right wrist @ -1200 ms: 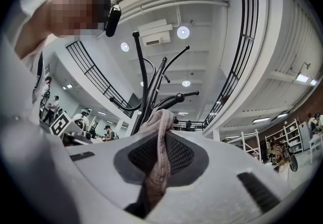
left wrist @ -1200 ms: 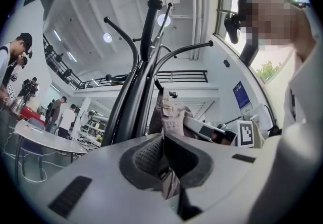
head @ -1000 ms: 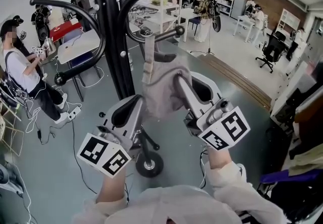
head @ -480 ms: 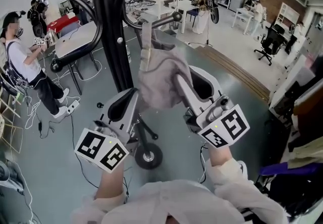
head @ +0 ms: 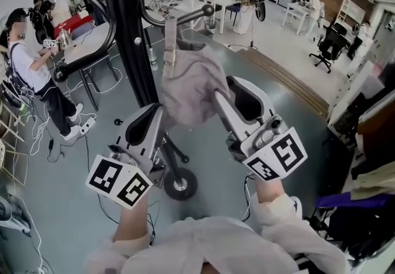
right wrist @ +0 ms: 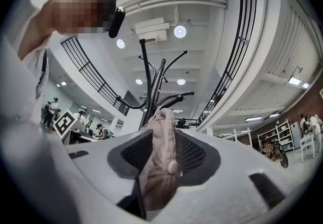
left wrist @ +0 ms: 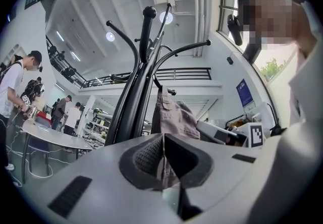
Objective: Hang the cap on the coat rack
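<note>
A grey-beige cap (head: 191,84) hangs by its back strap from a curved hook (head: 191,16) of the black coat rack (head: 126,38). My right gripper (head: 219,97) is at the cap's right side. Its jaws are opening, and the cap's crown (right wrist: 159,177) lies loosely between the pads. The left gripper (head: 159,112) is at the cap's lower left edge. In the left gripper view its pads (left wrist: 151,157) meet on a thin strip of cap fabric, and the cap (left wrist: 174,117) runs up to the hook beside the rack pole (left wrist: 139,92).
The rack's wheeled base (head: 180,183) stands on the grey floor just in front of me. A person (head: 28,63) stands at the left by tables (head: 80,50). Cables lie on the floor at the left. An office chair (head: 330,50) is at the far right.
The head view has tipped a little, so the rack and hook sit higher in the picture. Both grippers stay at the cap, and the left one has drifted slightly down and left.
</note>
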